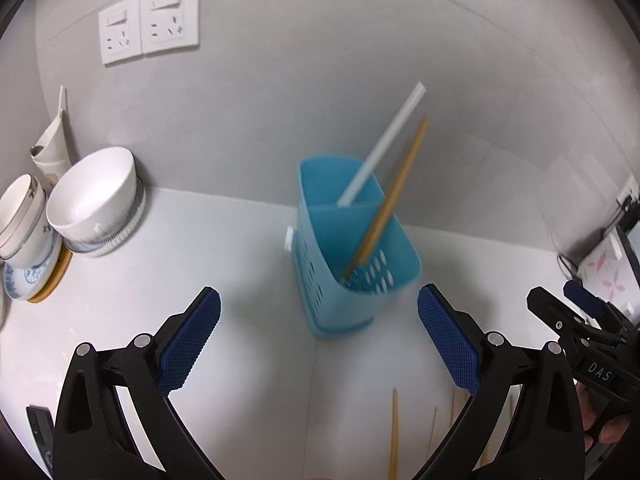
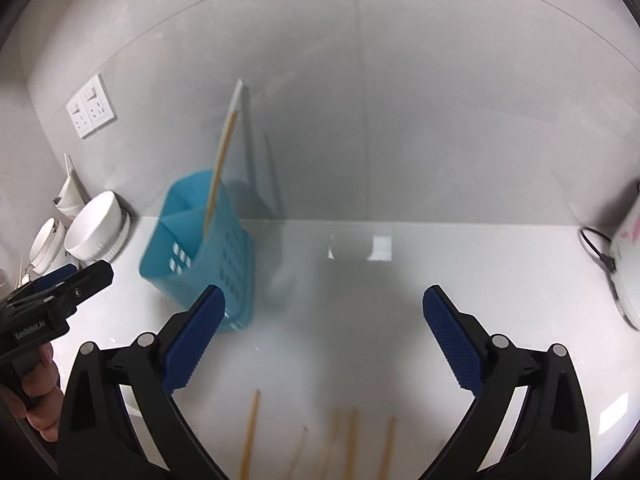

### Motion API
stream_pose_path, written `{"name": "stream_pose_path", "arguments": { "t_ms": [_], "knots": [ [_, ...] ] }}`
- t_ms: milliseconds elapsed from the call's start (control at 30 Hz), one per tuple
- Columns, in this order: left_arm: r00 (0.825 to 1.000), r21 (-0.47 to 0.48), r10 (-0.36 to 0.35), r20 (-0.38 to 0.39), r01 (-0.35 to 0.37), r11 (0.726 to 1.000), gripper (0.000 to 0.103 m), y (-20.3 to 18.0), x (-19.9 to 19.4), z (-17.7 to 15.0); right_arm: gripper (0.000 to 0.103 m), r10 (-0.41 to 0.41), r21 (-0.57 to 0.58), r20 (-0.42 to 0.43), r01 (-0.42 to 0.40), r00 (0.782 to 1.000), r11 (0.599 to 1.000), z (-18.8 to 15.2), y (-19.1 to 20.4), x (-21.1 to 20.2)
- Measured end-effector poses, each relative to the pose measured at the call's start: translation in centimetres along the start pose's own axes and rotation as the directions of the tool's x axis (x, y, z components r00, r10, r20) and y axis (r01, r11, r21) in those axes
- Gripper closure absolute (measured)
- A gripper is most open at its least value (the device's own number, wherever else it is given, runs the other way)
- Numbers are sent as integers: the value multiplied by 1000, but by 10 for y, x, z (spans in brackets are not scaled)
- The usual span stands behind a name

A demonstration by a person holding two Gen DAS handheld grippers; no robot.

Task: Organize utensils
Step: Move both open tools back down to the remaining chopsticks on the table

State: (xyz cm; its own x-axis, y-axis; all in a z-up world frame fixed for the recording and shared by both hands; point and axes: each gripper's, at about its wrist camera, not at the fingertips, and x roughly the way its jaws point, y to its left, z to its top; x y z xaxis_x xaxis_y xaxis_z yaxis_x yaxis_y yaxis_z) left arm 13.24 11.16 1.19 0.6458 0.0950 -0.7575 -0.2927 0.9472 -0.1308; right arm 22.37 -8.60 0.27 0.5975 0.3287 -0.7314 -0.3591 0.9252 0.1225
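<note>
Left wrist view has my left gripper (image 1: 319, 336) spread wide with nothing between its blue pads (image 1: 192, 340), hovering over the white counter (image 1: 240, 240) just short of the blue utensil caddy (image 1: 352, 248). The caddy stands toward the back edge of the counter, near the grey wall. In it I count two sticks: one white chopstick (image 1: 384, 140) in the rear compartment and one bamboo chopstick (image 1: 394, 192) leaning in the front compartment, both tips resting low and tops tilted to the right.

My right gripper (image 2: 324, 340) is likewise fully open and holds nothing; the caddy sits off its left finger.

The step in hand, as I judge it, is fetching the next loose chopstick (image 2: 250, 432) from the near edge of the counter. To do that well I should drop the open jaws straight over one stick only, close across its middle so it does not swing, then carry it tip-down into a caddy compartment without knocking the leaning pair.

Loose bamboo sticks along the near edge: about five, though blur makes that count uncertain. At the left corner I count two white bowls (image 1: 96, 196), one cup (image 1: 24, 216), and on the wall two sockets (image 1: 150, 20).
</note>
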Motion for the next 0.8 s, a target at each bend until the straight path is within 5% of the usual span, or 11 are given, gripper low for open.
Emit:
{"name": "stream_pose_path", "arguments": {
  "t_ms": [467, 800],
  "knots": [
    [983, 53, -26, -181, 36, 998, 6, -30, 9, -58, 8, -81, 28, -142, 86, 987, 996, -68, -43, -21],
    [949, 56, -18, -316, 37, 998, 6, -40, 30, -105, 9, -105, 15, -299, 115, 948, 993, -118, -51, -9]
  ]
}}
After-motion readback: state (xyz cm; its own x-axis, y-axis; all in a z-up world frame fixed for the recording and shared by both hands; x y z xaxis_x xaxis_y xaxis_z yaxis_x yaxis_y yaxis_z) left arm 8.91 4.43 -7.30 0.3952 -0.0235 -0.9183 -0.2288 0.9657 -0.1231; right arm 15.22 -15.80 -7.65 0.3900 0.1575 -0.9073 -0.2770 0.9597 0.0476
